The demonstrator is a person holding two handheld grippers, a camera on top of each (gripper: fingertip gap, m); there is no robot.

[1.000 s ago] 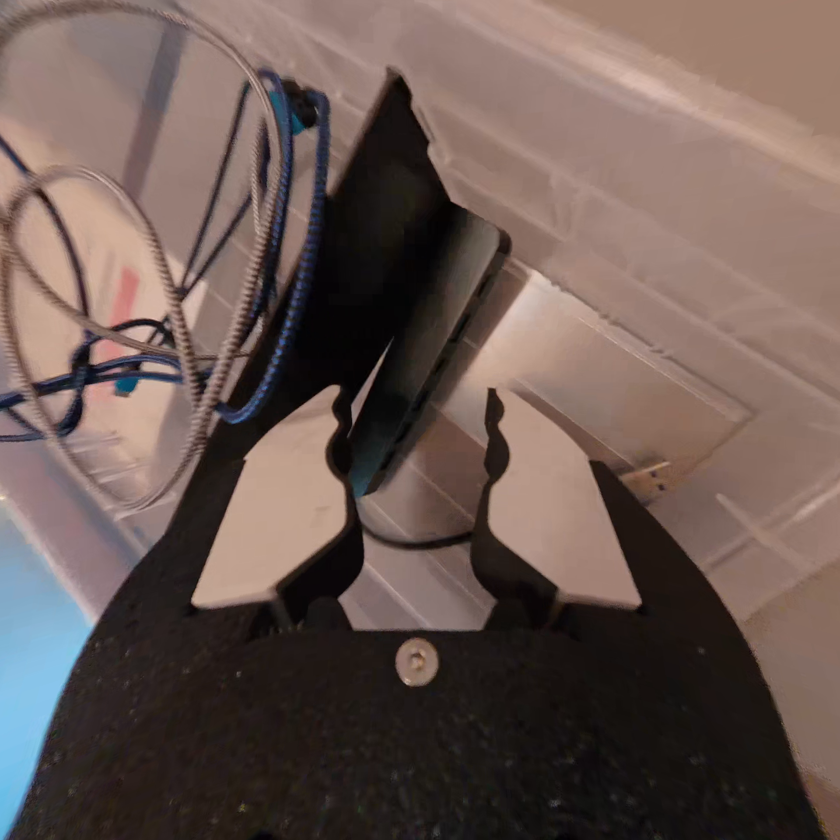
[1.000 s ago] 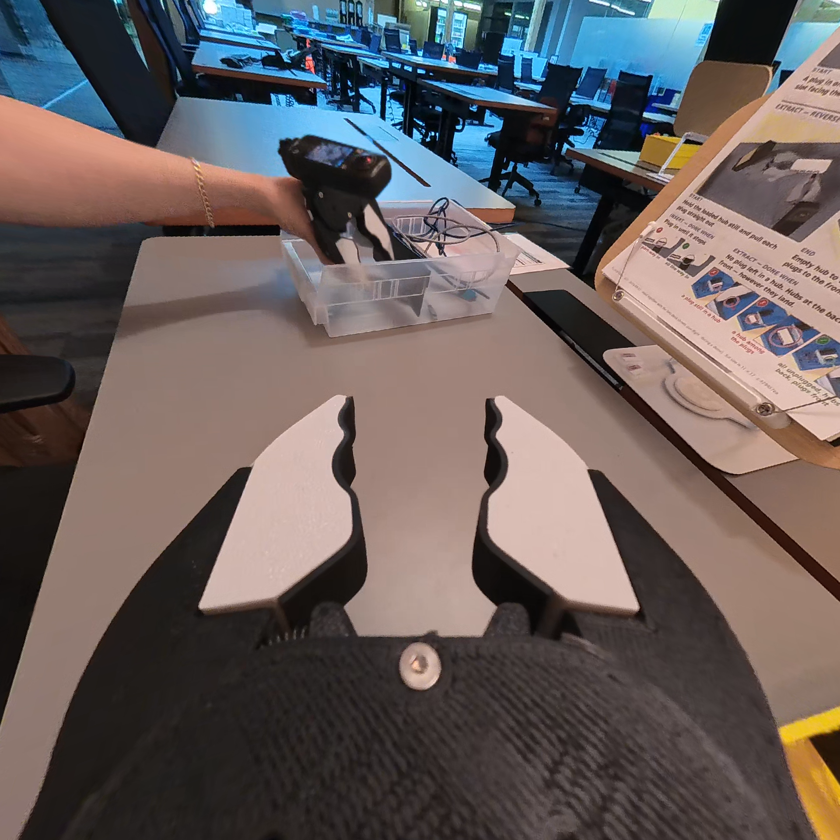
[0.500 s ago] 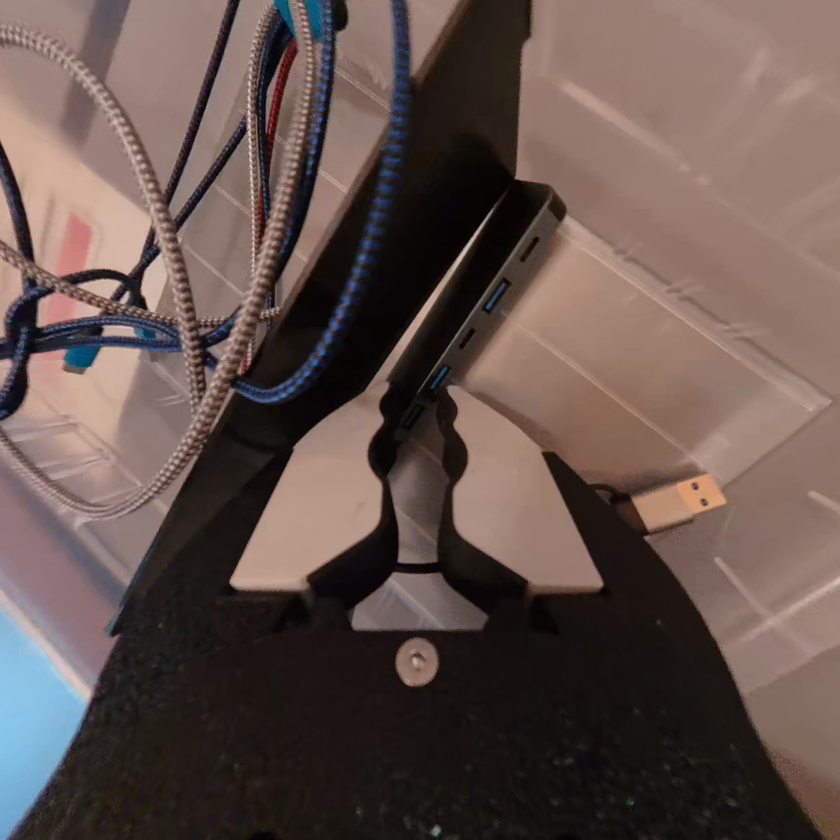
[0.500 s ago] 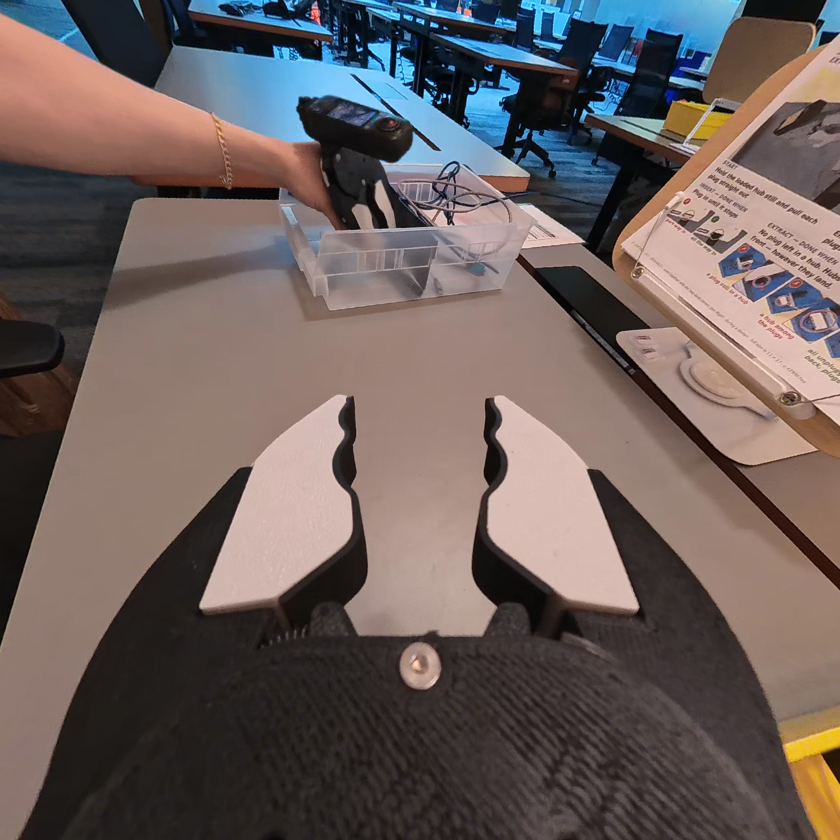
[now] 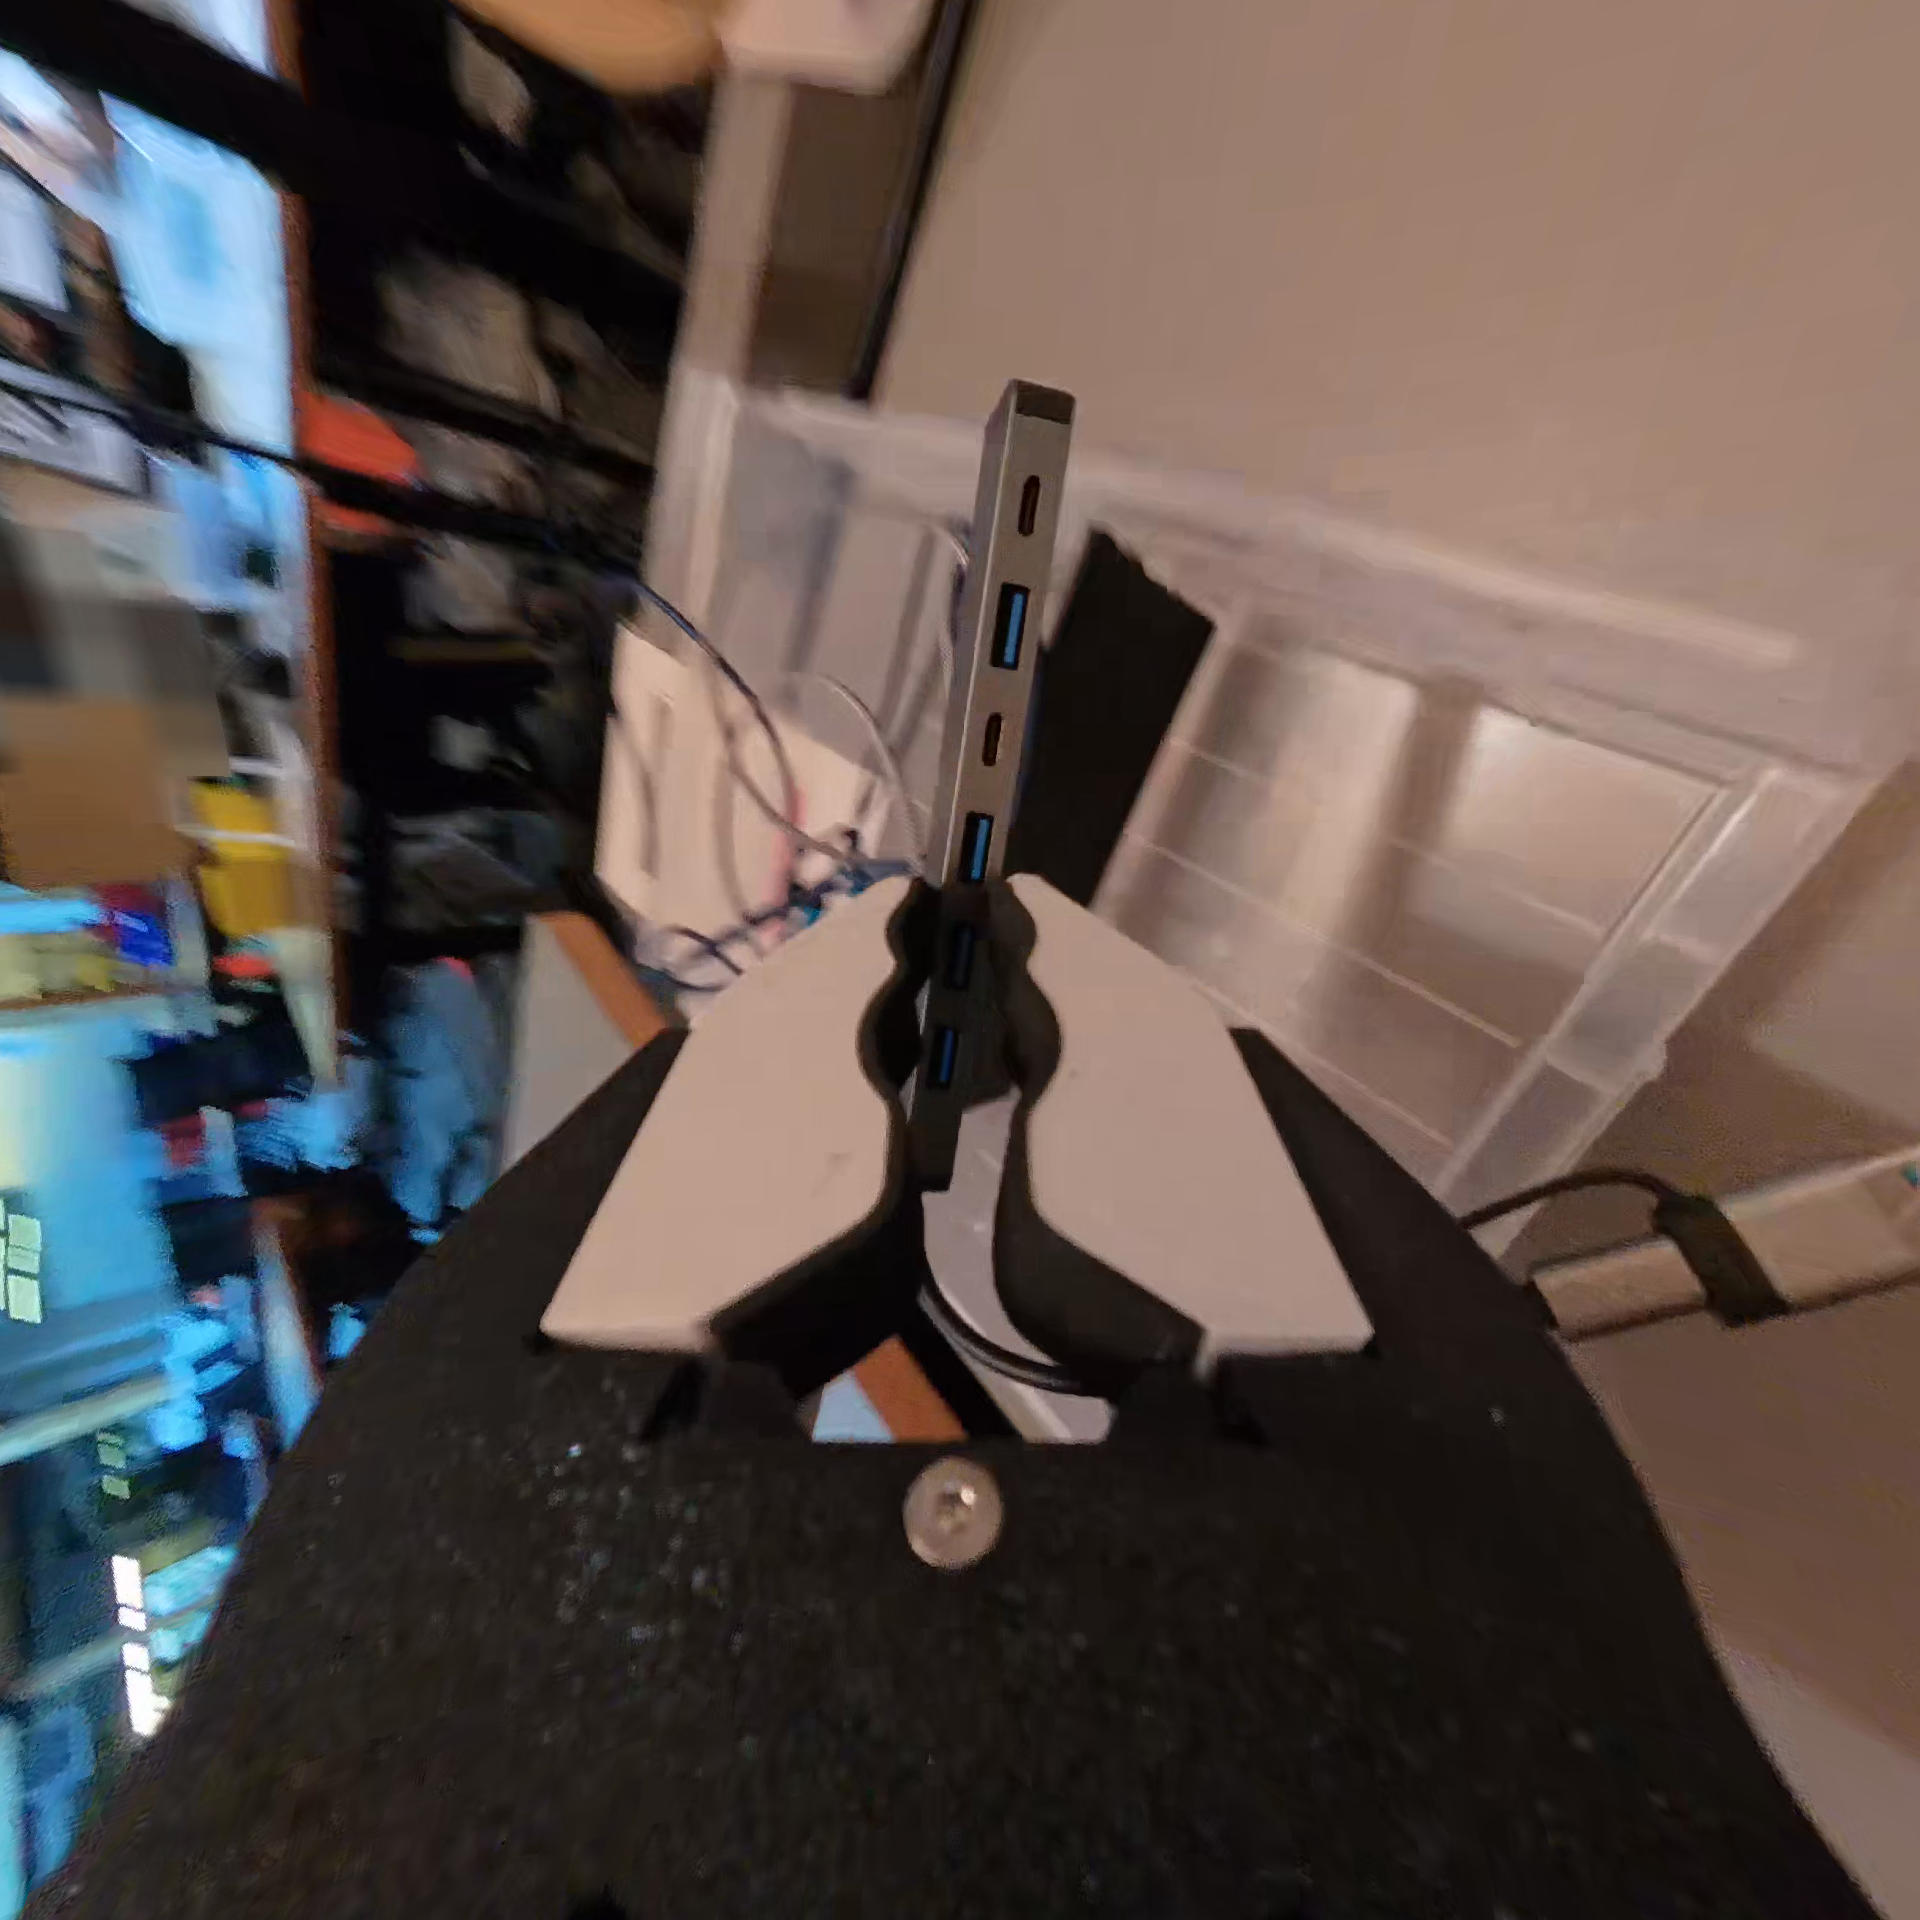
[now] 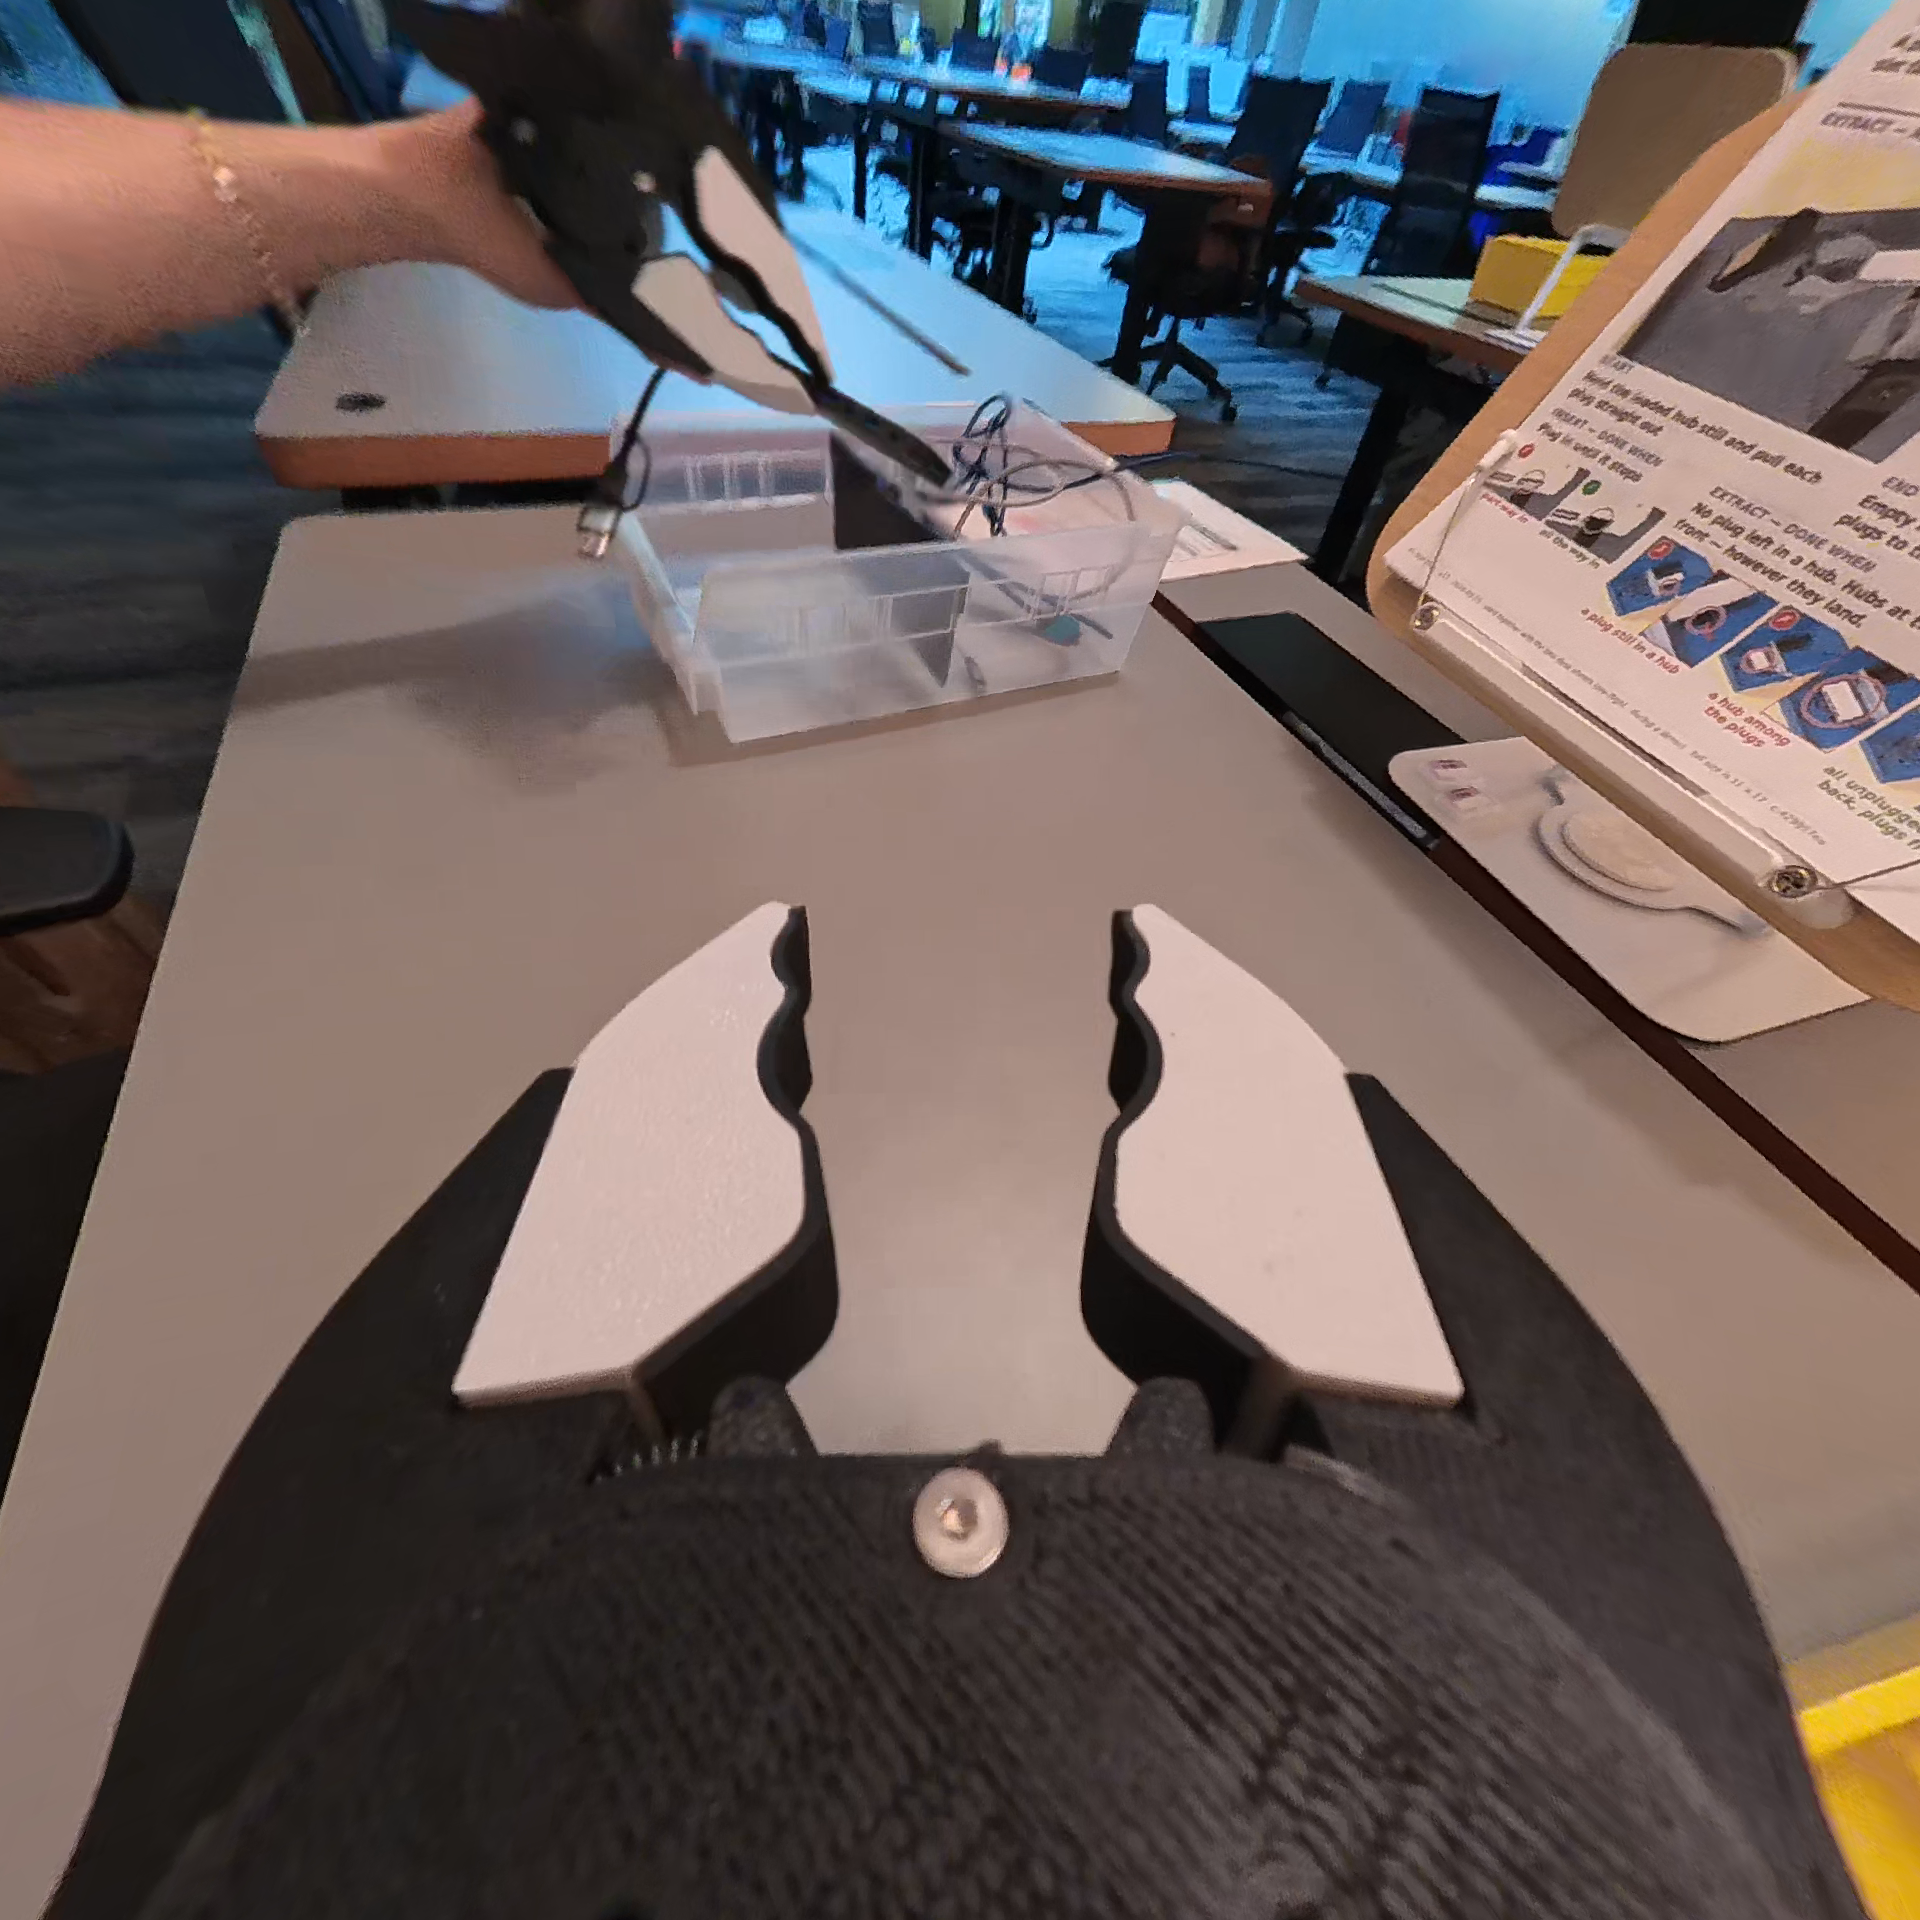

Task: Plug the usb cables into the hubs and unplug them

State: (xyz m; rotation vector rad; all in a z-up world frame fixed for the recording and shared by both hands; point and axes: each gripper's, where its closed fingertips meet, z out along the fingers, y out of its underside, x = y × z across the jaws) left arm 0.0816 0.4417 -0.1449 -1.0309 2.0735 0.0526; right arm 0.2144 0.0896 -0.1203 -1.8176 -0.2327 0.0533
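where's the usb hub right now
The usb hub is clamped in the left gripper, lifted above the clear plastic bin at the table's far end.

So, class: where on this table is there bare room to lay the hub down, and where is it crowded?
Bare: the grey table between the right gripper and the clear bin, and left of the bin. Crowded: the bin's right half, tangled with cables, and the right edge by the instruction stand.

One grey hub (image 5: 1000,665), one clear bin (image 6: 904,613), two tongs (image 5: 961,894) (image 6: 958,925), one cable tangle (image 6: 1023,468), one instruction board (image 6: 1704,499)
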